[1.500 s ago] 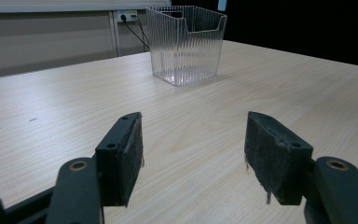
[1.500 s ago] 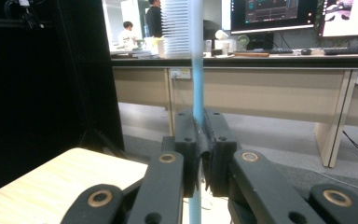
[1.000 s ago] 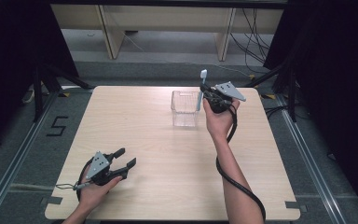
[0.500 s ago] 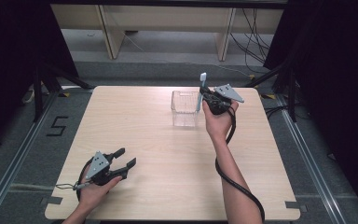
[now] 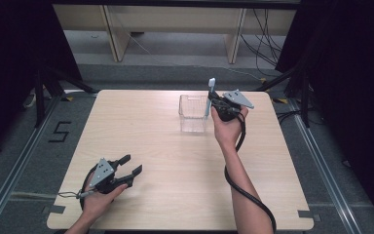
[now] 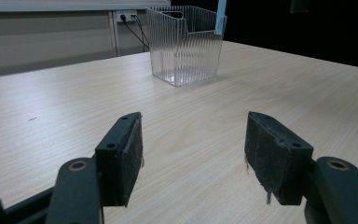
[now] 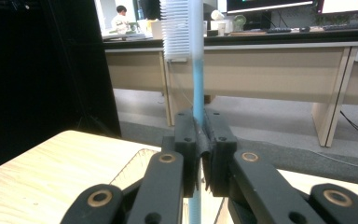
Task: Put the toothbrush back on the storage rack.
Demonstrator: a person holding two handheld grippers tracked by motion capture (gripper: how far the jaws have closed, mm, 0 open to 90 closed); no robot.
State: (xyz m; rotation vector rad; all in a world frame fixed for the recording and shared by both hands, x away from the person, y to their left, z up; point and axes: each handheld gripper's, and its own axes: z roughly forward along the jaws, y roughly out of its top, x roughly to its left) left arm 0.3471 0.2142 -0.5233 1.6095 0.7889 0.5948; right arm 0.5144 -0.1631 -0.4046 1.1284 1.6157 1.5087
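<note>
The right claw [image 5: 211, 100] grips a pale blue toothbrush [image 5: 211, 87] upright just beside the clear basket [image 5: 193, 113] near the counter's [image 5: 141, 126] far edge; the left claw [image 5: 130, 165], jaws apart, rests near the front left corner.

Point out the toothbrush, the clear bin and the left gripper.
toothbrush [image 7: 197, 88], right gripper view, blue handle below the bristles
bin [image 6: 184, 56], left gripper view, ribbed front wall
left gripper [image 5: 131, 165], high view, midway between the fingertips

Both grippers are black, each topped by a grey three-cornered plate: the left gripper [image 5: 126, 171] and the right gripper [image 5: 213, 102]. Their jaws carry flat, dark, scuffed pads on arms with brass-ringed pivot holes and small screws. A thick black cable trails from the right gripper. The forearms are bare, without sleeves.
</note>
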